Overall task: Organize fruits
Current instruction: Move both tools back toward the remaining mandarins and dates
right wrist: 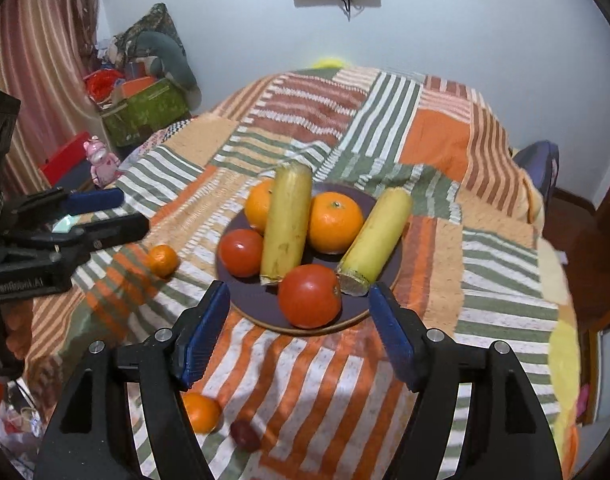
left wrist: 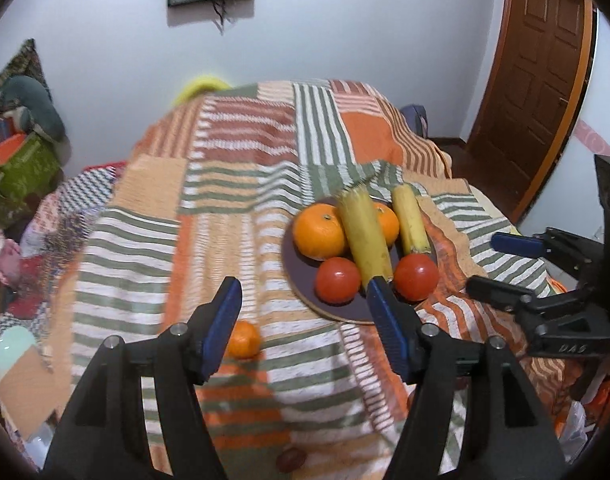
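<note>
Left wrist view. The left gripper (left wrist: 305, 300) hangs over a patchwork striped cloth (left wrist: 233, 184) of coarse woven texture, its ribbed blue pads spread wide with nothing between them. The round, dark, smooth plate (left wrist: 301, 276) with a pale rim lies just beyond the right pad. On the plate: two glossy round tomatoes (left wrist: 337, 280) at the near edge, a dimpled orange (left wrist: 320, 232) at the far left, a second orange (left wrist: 387, 224) partly hidden, and two matt yellow bananas, cylindrical with cut ends; the longer banana (left wrist: 365, 240) lies between the tomatoes, the other banana (left wrist: 411, 220) at the plate's right side. A small mandarin (left wrist: 244, 339) sits on the cloth near of the plate and to its left, just beside the left pad. A dark oval fruit (left wrist: 291, 460), blurred, lies well near of the plate. The right gripper (left wrist: 501, 264) shows right of the plate, jaws apart and empty.

Right wrist view. The right gripper (right wrist: 299, 308) hangs at the plate's (right wrist: 257, 304) near rim, jaws wide apart, gripping nothing. A second mandarin (right wrist: 201, 412) and the dark fruit (right wrist: 245, 435) lie on the cloth near of the plate. The left gripper (right wrist: 117, 210) stands left of the plate, open-jawed.
</note>
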The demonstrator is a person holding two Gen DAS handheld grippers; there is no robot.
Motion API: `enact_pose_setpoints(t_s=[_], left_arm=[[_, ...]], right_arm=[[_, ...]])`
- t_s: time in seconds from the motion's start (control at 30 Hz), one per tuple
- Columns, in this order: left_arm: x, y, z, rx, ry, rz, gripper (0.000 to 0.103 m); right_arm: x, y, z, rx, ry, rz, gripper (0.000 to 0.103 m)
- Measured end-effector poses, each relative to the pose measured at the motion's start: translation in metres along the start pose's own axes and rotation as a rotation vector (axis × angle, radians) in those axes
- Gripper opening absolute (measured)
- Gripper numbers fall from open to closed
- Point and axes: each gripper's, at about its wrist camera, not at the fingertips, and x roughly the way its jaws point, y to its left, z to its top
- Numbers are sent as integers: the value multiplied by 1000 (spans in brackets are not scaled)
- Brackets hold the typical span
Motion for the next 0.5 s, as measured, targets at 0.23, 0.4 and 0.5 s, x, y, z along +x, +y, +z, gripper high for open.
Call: enact_pose_setpoints(t_s=[0.23, 0.4, 0.5], left_arm=[[-47, 17, -19, -16, -33, 43, 65], [-57, 22, -45, -16, 18, 28, 65], [-57, 20, -62, -7, 46, 12, 65]], right_arm=[[-35, 20, -5, -31, -61, 2, 69], [-41, 31, -14, -53, -53, 16, 69], [-38, 35, -24, -59, -27, 12, 69]])
